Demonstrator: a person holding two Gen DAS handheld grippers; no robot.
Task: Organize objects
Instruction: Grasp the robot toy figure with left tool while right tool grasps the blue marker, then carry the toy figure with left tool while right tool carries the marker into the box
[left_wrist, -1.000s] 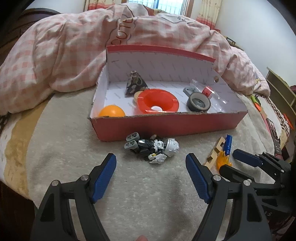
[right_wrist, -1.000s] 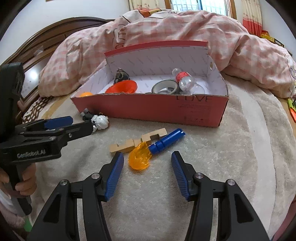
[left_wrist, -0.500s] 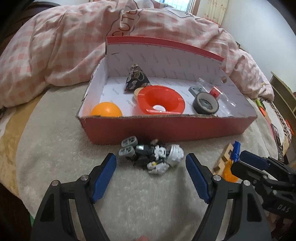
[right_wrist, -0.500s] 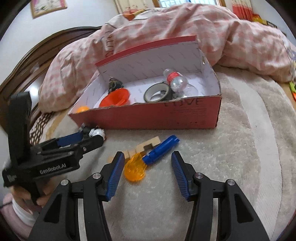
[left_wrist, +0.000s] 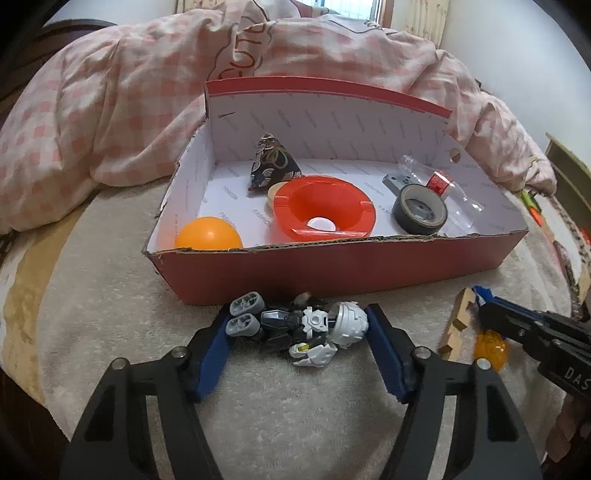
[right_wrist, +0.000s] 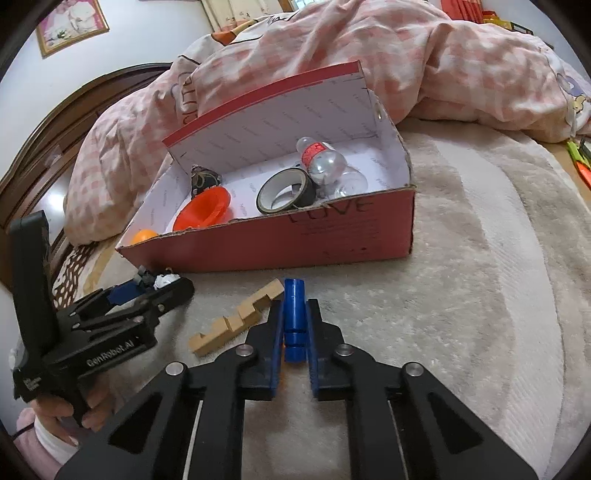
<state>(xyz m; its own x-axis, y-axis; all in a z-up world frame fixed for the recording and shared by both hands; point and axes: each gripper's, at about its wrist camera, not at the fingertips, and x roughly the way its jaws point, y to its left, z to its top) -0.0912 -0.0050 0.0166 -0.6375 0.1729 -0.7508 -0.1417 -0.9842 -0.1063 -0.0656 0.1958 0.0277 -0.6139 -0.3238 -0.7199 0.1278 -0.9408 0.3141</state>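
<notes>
- Bed with a plush beige blanket (right_wrist: 461, 258); red cardboard box (left_wrist: 332, 269) ahead of both tongs, pink quilt behind it.
- Right tongs (right_wrist: 295, 332) have just closed; now clamped on the blue handle (right_wrist: 294, 314) of a toy. Its orange end is hidden beneath; it may snag the wooden block (right_wrist: 236, 321) just left.
- Left tongs (left_wrist: 297, 332) have just been narrowing, jaws wide around the robot figure (left_wrist: 299, 325), pads at or near its ends. Risk: jointed limbs fold, grip slips.

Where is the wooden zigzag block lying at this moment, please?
In the right wrist view the wooden zigzag block lies on the beige blanket before the red box, just left of the right gripper.
</notes>
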